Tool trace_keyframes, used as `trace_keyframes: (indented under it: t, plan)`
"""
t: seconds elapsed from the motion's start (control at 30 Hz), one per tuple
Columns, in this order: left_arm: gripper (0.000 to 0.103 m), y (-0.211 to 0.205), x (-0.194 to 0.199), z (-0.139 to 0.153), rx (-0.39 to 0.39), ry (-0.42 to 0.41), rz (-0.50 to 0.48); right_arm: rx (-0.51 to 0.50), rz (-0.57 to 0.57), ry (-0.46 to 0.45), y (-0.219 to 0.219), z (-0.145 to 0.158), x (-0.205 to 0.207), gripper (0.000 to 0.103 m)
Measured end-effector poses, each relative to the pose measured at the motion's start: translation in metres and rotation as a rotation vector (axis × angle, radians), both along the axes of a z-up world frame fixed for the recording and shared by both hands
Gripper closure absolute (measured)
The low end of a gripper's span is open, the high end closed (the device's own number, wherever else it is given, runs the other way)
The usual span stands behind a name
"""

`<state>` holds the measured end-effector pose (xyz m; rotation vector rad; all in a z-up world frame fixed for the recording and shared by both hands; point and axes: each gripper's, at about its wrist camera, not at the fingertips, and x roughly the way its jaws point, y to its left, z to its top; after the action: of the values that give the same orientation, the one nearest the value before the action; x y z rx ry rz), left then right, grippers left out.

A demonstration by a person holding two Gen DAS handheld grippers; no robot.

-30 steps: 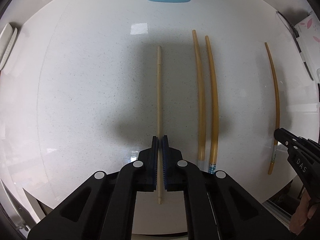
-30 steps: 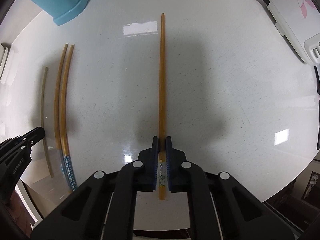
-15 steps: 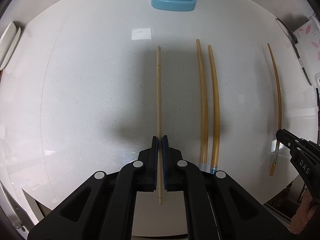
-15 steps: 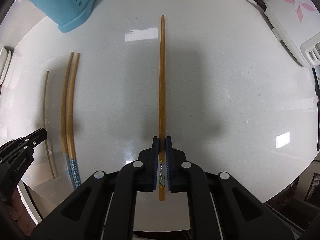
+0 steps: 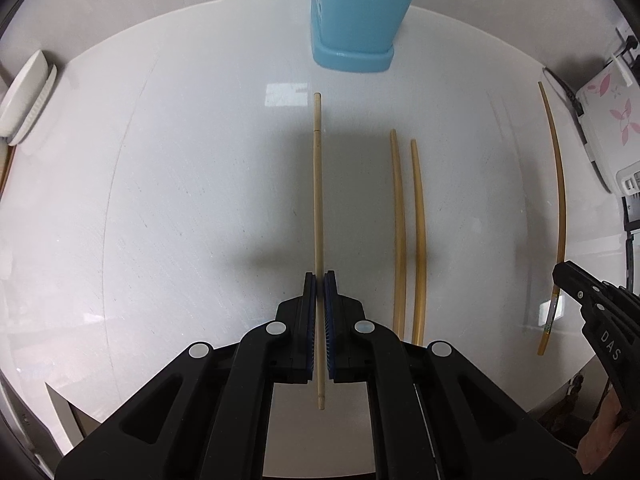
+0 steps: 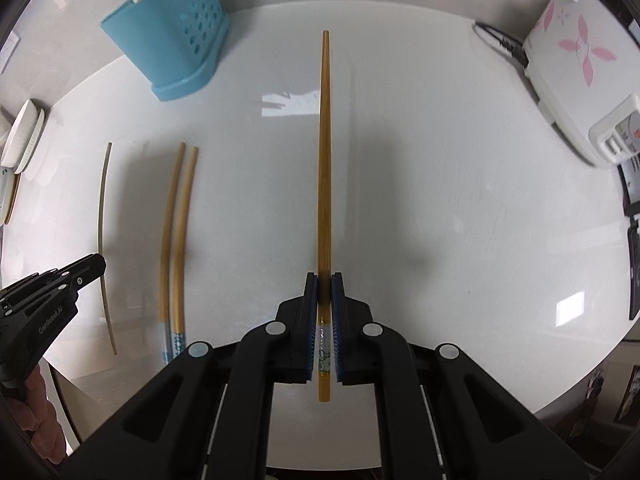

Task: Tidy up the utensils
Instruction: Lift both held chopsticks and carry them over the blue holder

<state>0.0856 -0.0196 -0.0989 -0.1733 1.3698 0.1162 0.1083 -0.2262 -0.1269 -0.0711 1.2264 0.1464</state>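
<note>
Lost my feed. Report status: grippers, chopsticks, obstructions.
Left gripper shut on pale chopstick. Right gripper shut on amber chopstick. Two chopsticks on table. Path to blue holder clear.

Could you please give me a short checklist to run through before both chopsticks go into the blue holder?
1. Left gripper shut on the pale chopstick: ok.
2. Right gripper shut on the amber chopstick: ok.
3. Both sticks lie straight along the fingers: ok.
4. Blue holder upright on the table: ok.
5. Room left in the holder: cannot tell, some sticks already stand in it.
6. Chopstick pair on the table clear of both grippers: ok.
</note>
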Motion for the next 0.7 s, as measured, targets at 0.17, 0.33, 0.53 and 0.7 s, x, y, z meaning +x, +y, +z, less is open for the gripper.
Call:
trace_keyframes:
  t: [0.17,0.33,0.53,0.7]
  plan:
    - [0.1,0.004,0.004,0.017,-0.002,-0.064,0.001,0.012,0.017,-0.049,0.007,0.022,0.003,0.097]
    - [0.1,0.002,0.003,0.041,0.008,-0.147,-0.003,0.018,0.035,-0.096,0.019,0.034,0.004,0.097]
    - [0.1,0.002,0.015,0.065,0.005,-0.229,-0.003,0.033,0.049,-0.158,0.023,0.052,0.008,0.097]
    - [0.1,0.006,0.018,0.077,0.001,-0.279,-0.005,0.056,0.06,-0.207,0.027,0.068,0.013,0.097]
